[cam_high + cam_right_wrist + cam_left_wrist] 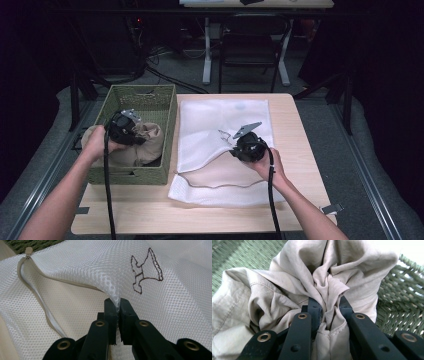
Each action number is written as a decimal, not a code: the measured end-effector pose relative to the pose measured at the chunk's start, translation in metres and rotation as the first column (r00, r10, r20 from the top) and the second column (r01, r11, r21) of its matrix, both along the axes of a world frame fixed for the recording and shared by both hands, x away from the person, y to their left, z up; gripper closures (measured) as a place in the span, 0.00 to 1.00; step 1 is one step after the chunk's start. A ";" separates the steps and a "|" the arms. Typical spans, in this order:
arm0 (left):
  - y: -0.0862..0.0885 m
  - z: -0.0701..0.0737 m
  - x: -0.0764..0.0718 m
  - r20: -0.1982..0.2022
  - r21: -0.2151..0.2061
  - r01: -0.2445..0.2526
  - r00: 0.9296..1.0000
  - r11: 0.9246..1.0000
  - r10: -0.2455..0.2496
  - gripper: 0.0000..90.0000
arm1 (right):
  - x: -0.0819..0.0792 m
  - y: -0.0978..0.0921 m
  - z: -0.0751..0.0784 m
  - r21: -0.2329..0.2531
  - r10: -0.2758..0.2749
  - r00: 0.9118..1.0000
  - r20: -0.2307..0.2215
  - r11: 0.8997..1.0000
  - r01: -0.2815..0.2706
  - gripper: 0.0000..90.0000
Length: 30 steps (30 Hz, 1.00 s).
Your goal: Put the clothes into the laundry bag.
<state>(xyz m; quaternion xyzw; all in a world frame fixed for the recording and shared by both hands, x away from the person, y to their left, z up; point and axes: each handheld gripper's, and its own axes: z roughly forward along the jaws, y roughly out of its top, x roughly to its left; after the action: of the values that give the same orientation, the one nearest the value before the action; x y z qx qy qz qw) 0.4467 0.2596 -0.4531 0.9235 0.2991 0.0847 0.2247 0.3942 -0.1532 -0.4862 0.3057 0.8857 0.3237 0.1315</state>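
High view: left gripper [131,131] clamped on bunched beige cloth [294,282] inside green woven basket [150,97]; right gripper [235,141] pinched shut on upper layer of white mesh bag [100,262] spread on table [295,140] beside basket.

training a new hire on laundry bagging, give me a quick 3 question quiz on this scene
1. True or false: the left gripper is shut on the beige garment.
2. The garment sits in: A the green woven basket, B the bag, C bare table.
3. What does the right gripper pinch?

Key: 1 true. 2 A. 3 The upper layer of the white mesh bag, lifted at its unzipped opening.
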 end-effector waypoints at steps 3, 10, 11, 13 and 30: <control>0.001 0.007 0.000 0.008 -0.001 0.001 1.000 1.000 -0.001 0.87 | 0.000 0.000 0.000 0.001 0.001 1.000 0.001 1.000 -0.001 0.96; 0.001 0.023 -0.003 0.032 -0.007 0.008 0.999 1.000 -0.008 0.87 | 0.000 0.000 0.000 0.000 -0.001 1.000 0.002 1.000 0.001 0.96; 0.001 0.024 -0.003 0.033 -0.006 0.007 0.999 1.000 -0.007 0.88 | 0.000 -0.001 0.000 0.003 0.002 1.000 0.004 1.000 -0.002 0.96; 0.001 0.027 -0.003 0.036 -0.006 0.008 0.999 1.000 -0.008 0.88 | 0.000 0.000 0.000 0.000 -0.002 1.000 0.002 1.000 0.002 0.96; 0.003 0.058 -0.007 0.086 0.005 0.011 0.996 1.000 -0.012 0.88 | 0.000 0.000 0.000 0.001 0.000 1.000 0.002 1.000 0.000 0.96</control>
<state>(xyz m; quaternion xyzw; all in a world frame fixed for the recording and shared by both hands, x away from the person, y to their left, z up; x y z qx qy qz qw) 0.4395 0.2624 -0.3952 0.9213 0.2836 0.1239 0.2356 0.3942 -0.1537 -0.4861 0.3056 0.8853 0.3245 0.1321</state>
